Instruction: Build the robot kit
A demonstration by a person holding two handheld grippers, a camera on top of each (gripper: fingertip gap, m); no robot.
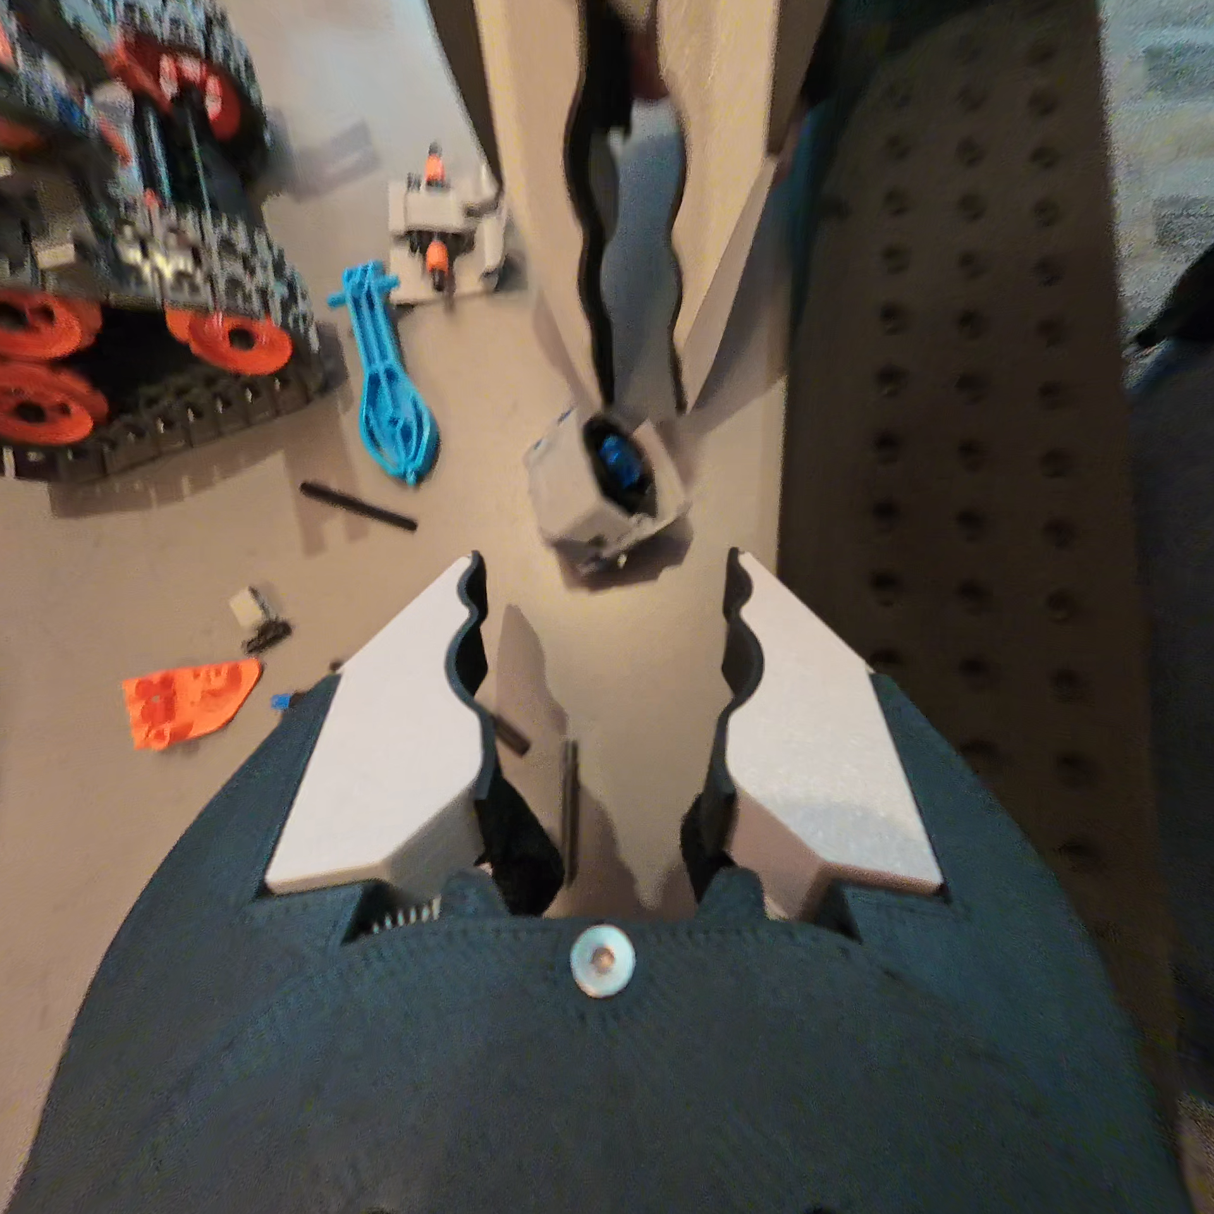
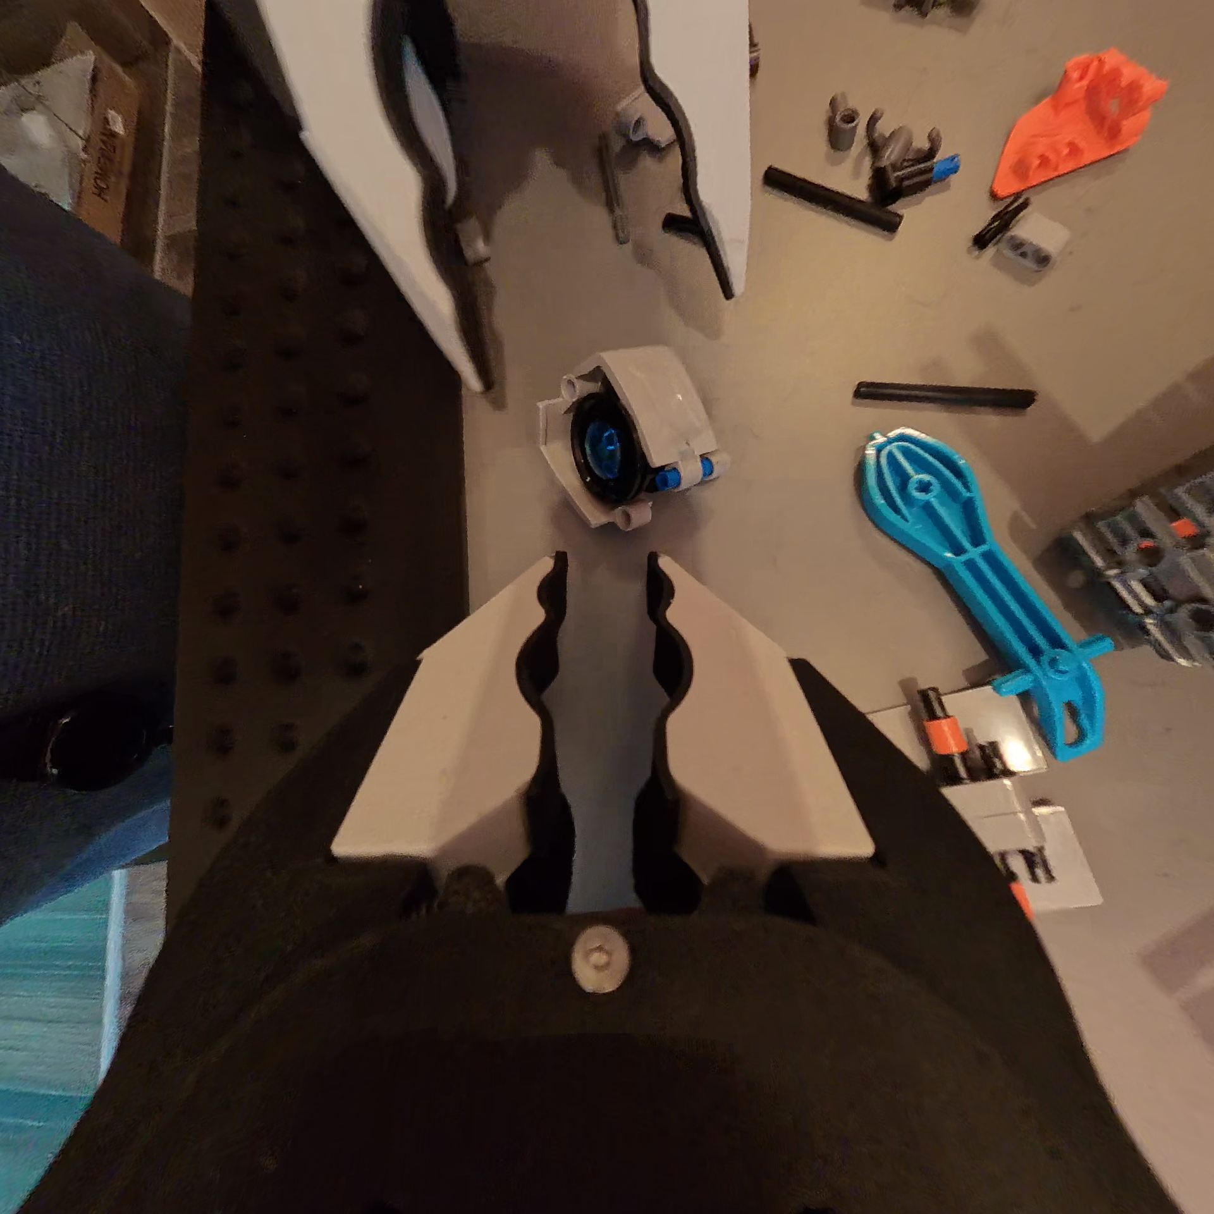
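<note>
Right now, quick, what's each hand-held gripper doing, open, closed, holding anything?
Left hand-held gripper: open, empty, nearest the grey block with the blue centre.
Right hand-held gripper: open, empty, just short of that block.

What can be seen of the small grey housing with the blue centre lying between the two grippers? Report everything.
The grey housing is a small plastic building-toy assembly: angular light grey shell panels around a black ring with a translucent blue hub, plus blue pins and small grey connectors at its edge. It rests tilted on the grey tabletop, beside the dark perforated board. Neither the left gripper nor the right gripper touches it; both are open.
</note>
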